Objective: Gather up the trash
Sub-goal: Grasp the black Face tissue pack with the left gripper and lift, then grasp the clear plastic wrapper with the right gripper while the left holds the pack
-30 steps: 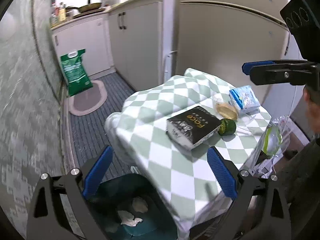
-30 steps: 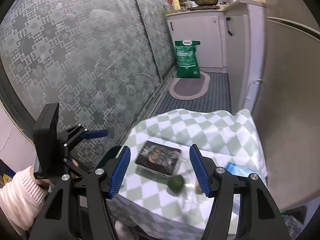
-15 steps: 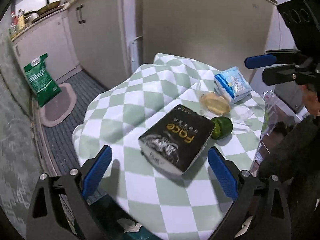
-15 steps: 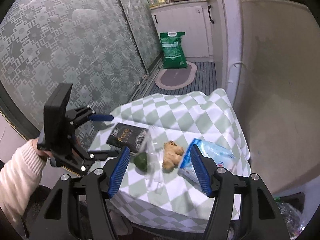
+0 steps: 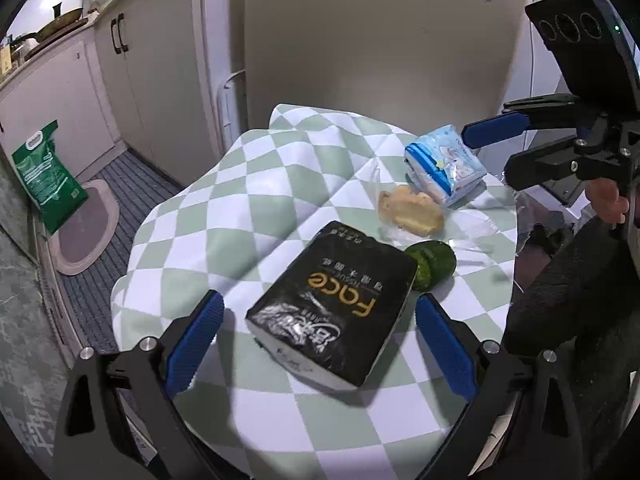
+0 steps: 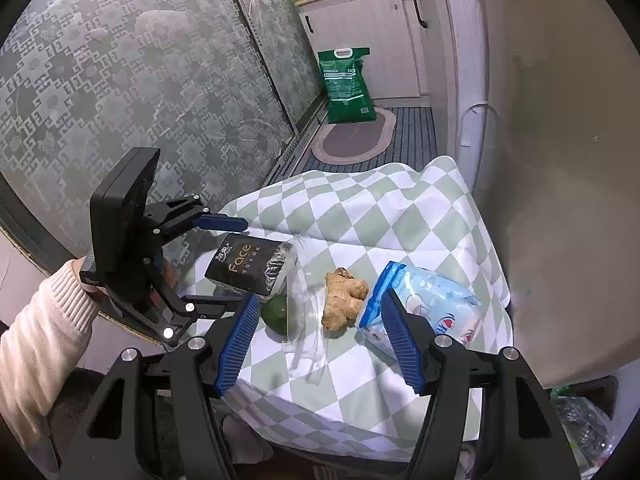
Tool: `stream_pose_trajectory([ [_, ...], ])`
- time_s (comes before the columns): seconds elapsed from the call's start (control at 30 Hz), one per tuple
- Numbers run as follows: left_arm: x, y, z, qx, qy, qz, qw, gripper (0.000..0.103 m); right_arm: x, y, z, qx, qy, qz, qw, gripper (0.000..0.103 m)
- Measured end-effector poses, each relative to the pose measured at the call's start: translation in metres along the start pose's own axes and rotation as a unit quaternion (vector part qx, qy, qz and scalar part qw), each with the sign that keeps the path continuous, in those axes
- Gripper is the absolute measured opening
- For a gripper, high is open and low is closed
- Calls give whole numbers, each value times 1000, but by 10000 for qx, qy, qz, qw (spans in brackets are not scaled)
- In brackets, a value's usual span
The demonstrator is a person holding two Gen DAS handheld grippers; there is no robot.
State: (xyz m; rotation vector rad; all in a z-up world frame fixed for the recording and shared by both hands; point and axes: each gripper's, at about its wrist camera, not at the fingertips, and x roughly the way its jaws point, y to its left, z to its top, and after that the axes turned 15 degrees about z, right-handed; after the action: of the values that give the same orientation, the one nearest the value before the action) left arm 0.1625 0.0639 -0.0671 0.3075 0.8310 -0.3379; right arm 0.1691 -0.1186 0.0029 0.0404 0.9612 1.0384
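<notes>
A small table with a green-and-white checked cloth [image 5: 280, 184] holds a black pack marked "Face" [image 5: 336, 304], a green lime [image 5: 434, 264], a ginger root [image 5: 412, 212] on clear plastic film [image 6: 304, 344], and a blue-white tissue pack [image 5: 444, 168]. My left gripper [image 5: 320, 340] is open, its jaws either side of the black pack, just above it. My right gripper [image 6: 320, 344] is open over the table's near edge, with the lime [image 6: 276, 312], ginger [image 6: 344, 300] and film between its jaws. The black pack [image 6: 248, 268] and tissue pack [image 6: 424, 304] also show there.
A white fridge [image 5: 380, 48] stands behind the table. White cabinets [image 5: 152, 64], a green rice bag [image 5: 44, 176] and an oval mat [image 5: 88, 232] lie beyond on the ribbed floor. A patterned glass door [image 6: 140, 92] runs along one side. A plastic bag [image 6: 584, 420] lies beside the table.
My left gripper has risen from the dark bin by the table and moved in over the black pack. My right gripper has come closer, centring on the ginger and lime.
</notes>
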Motion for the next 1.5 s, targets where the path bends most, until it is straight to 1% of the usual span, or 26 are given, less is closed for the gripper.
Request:
stream_pose_trajectory([
  [0.2,1,-3,-2,-38,-43,-197,9998,98,7,-3,2,74,52,-25,10000,64],
  [0.27,1,-5,-2,-24,-64,-190,9998,96,7,-2,2,70,34,-10,10000,64],
  [0.4,1,-2,-1,-141,-95,-206,9996,80,9,-1,3,56,42,-28,10000,64],
  [0.47,2,0,-1,-246,-88,-279,9993,79,10,-2,3,70,55,-58,9999,64],
  [0.57,0,1,-2,-267,-91,-271,9992,70,10,-2,3,73,44,-74,9999,64],
  [0.6,-1,1,-3,-282,-86,-260,9992,65,11,-2,3,52,32,-115,9999,64],
  [0.67,-3,2,-4,-323,-87,-272,9991,62,11,-2,4,-1,20,-198,9998,64],
  [0.7,-4,2,-5,-338,-73,-283,9990,60,11,0,4,-74,0,-275,9996,63],
  [0.73,-4,2,-7,-346,-44,-296,9990,58,11,1,4,-120,3,-303,9995,54],
  [0.77,-5,3,-8,-354,-36,-288,9989,57,13,4,5,-215,41,-294,9993,50],
  [0.83,-6,5,-10,-440,-32,-298,9986,56,18,9,4,-368,132,-285,9988,39],
  [0.9,-8,7,-11,-568,-21,-290,9980,55,26,15,3,-554,290,-334,9975,33],
  [1.03,-10,6,-14,-658,-47,-192,9976,53,40,22,4,-724,465,-378,9956,26],
  [1.17,-15,4,-19,-826,-103,-100,9965,53,50,28,7,-839,546,-427,9941,25],
  [1.23,-18,5,-22,-936,-126,-130,9954,52,55,30,8,-884,602,-483,9931,21],
  [1.37,-28,8,-28,-1134,-231,-267,9929,52,65,31,8,-917,726,-585,9914,18],
  [1.43,-33,10,-29,-1194,-273,-258,9921,52,69,32,8,-951,768,-627,9905,13],
  [1.5,-37,12,-28,-1257,-325,-210,9913,52,73,32,9,-972,820,-679,9896,11],
])
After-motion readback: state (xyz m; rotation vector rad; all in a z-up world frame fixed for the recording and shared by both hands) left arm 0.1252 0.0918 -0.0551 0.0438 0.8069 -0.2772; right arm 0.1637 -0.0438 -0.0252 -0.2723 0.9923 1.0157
